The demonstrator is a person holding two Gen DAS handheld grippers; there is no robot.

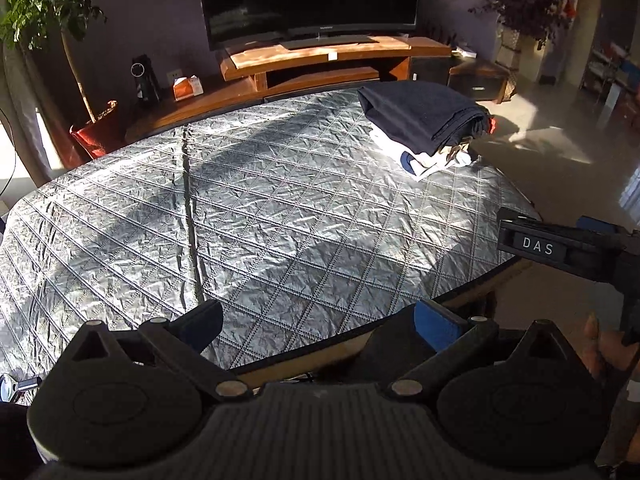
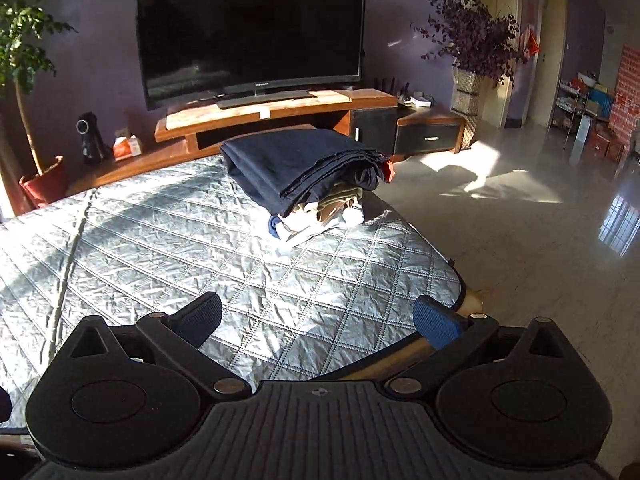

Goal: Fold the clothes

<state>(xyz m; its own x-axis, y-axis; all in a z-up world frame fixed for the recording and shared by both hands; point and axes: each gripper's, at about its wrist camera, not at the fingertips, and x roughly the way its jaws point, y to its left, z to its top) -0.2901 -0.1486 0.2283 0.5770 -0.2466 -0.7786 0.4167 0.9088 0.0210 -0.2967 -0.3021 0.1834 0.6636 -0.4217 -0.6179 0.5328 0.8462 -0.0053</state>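
Observation:
A stack of folded clothes (image 1: 428, 128) (image 2: 308, 176) lies at the far right of the quilted grey table cover (image 1: 256, 216) (image 2: 160, 248), a dark navy garment on top, white and tan pieces under it. My left gripper (image 1: 320, 322) hangs open over the near table edge, nothing between its blue pads. My right gripper (image 2: 320, 320) is also wide open and empty, over the near right corner of the cover, well short of the stack. In the left wrist view the right gripper's black body (image 1: 568, 248) shows at the right edge, a hand (image 1: 604, 344) behind it.
Beyond the table stand a wooden TV stand (image 2: 276, 116) with a large dark television (image 2: 252, 36), a potted plant (image 1: 48, 8) at far left, and a dried plant in a woven vase (image 2: 468, 92) at right. Glossy floor (image 2: 520, 216) lies to the right of the table.

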